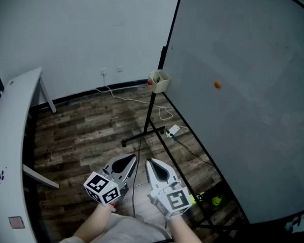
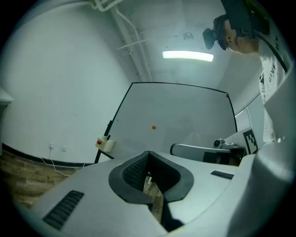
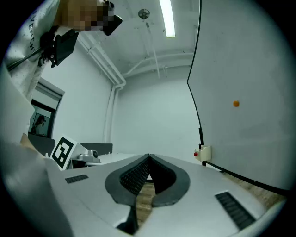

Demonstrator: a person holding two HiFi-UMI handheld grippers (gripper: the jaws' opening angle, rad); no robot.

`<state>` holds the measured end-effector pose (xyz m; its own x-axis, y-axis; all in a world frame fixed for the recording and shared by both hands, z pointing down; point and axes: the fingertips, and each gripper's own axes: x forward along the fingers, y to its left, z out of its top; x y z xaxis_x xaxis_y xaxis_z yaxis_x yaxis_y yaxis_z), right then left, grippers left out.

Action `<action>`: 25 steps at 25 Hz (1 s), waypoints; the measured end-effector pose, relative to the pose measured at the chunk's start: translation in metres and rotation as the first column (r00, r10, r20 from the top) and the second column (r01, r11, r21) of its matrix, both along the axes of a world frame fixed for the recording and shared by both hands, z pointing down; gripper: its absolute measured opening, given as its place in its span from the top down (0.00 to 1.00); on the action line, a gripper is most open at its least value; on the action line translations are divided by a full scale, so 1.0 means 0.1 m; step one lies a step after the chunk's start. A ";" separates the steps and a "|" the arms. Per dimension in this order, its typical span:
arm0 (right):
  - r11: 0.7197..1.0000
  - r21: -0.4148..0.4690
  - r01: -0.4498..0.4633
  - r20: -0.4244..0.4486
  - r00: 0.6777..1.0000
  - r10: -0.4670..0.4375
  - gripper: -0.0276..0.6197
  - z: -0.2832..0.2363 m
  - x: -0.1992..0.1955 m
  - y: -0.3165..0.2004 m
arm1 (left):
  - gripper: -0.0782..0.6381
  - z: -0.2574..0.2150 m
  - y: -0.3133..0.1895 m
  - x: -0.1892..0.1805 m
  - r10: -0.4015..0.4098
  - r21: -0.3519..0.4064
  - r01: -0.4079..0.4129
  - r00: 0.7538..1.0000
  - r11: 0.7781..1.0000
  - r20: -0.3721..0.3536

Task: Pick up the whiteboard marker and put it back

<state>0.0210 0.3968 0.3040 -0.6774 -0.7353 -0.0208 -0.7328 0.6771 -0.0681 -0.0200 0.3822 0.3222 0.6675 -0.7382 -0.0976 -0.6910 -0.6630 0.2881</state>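
L tool, R tool: both pressed together, empty, low over floor. No marker clearly seen; prob. in box at board edge, well apart. Expect light, stiff, slick; pinch mid-barrel.

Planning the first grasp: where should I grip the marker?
It seems to stand in the holder, though too small to be sure. Take whatever end shows at the open top, coming from above: the box walls cover its sides. The left gripper and right gripper are both shut, so open one first.
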 end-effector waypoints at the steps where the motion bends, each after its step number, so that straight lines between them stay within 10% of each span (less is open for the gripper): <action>1: 1.000 -0.011 -0.010 -0.007 1.000 0.009 0.93 0.02 0.02 -0.02 | 0.88 0.00 -0.01 0.01 -0.003 0.000 0.003 1.000 1.000 0.008; 25: 0.999 0.022 -0.027 0.004 1.000 0.027 0.93 0.23 0.45 -0.48 | 0.88 0.24 -0.46 0.25 -0.086 0.012 0.086 0.994 0.996 0.073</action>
<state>0.0656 0.3484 0.3275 -0.6573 -0.7526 -0.0397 -0.7505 0.6584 -0.0563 0.0055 0.3361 0.3466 0.6071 -0.7926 -0.0569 -0.7648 -0.6022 0.2290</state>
